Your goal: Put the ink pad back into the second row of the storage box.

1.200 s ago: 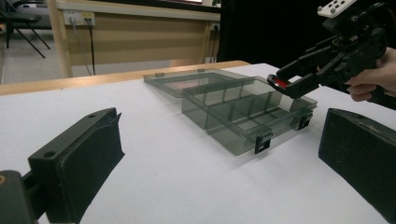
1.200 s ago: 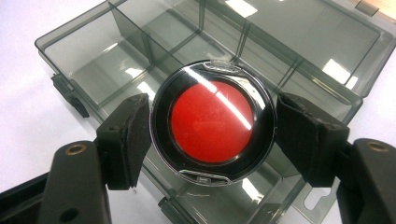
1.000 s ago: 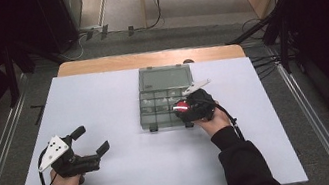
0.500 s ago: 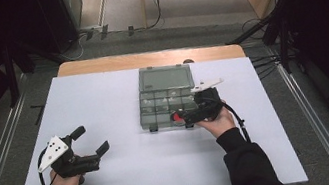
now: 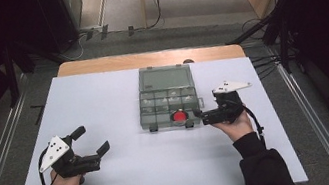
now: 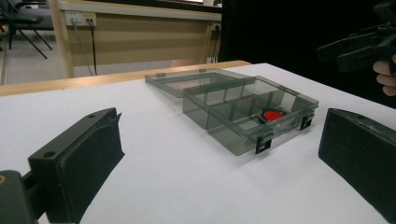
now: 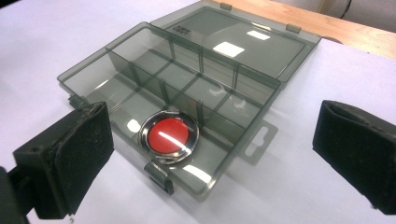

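In the high view, the red disc (image 5: 180, 117) is seen lying in a front compartment of the open box (image 5: 167, 97), just released; the right gripper (image 5: 205, 115) stands wide open beside it. In the left gripper view, the left gripper (image 6: 219, 154) is held open, empty. In the right gripper view, closing the lid (image 7: 243, 44) is judged next

You wore dark sleeves (image 5: 261, 167); each black gripper (image 5: 87, 141) carried a grey triangular plate (image 5: 55, 150) and black cable (image 5: 44, 181).
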Demonstrator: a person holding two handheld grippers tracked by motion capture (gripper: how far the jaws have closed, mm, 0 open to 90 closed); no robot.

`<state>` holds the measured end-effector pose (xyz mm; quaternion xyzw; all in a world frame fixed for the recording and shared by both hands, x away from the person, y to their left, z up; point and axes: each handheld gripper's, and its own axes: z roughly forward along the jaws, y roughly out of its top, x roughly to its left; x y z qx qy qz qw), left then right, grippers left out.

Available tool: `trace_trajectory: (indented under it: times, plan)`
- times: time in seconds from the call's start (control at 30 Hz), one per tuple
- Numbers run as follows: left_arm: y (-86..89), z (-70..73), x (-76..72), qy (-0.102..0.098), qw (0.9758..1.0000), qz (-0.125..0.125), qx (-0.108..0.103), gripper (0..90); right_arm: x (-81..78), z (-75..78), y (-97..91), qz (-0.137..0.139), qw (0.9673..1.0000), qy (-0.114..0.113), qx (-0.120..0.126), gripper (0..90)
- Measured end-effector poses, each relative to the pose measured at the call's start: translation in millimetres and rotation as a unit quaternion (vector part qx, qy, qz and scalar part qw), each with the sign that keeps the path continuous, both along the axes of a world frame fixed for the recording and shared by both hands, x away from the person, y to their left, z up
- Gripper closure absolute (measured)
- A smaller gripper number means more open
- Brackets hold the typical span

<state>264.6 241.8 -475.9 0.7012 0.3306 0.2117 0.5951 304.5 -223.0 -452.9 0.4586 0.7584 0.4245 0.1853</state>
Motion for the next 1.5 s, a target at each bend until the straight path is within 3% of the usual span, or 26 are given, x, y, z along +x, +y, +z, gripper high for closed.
trace_trajectory:
  times: [0.13,0.3,0.77,0.93,1.27,1.5]
  plan:
    - [-0.1,-0.1,0.0,0.000,1.0000,0.000,0.000,0.0,-7.7,2.6,-5.7,0.007,0.9999,0.000,-0.012,0.0]
    - [-0.3,-0.3,0.0,0.001,1.0000,0.000,0.002,0.0,-19.4,7.2,-9.9,0.012,0.9998,-0.013,-0.009,0.0]
    - [-0.3,-1.3,-0.2,0.002,1.0000,-0.002,0.002,0.0,-54.2,1.3,-35.6,0.002,0.9978,-0.059,0.031,0.0]
    - [-0.7,-1.6,-1.1,0.001,1.0000,-0.006,0.006,0.0,-64.3,-4.2,-45.2,-0.008,0.9962,-0.072,0.048,0.0]
    - [-1.5,-2.8,-2.0,0.003,0.9999,-0.012,0.012,0.0,-83.7,-25.0,-58.6,-0.023,0.9929,-0.104,0.052,0.0]
    - [-0.6,-2.5,-2.5,0.003,0.9999,-0.009,0.011,0.0,-92.0,-35.0,-68.5,-0.032,0.9904,-0.113,0.073,0.0]
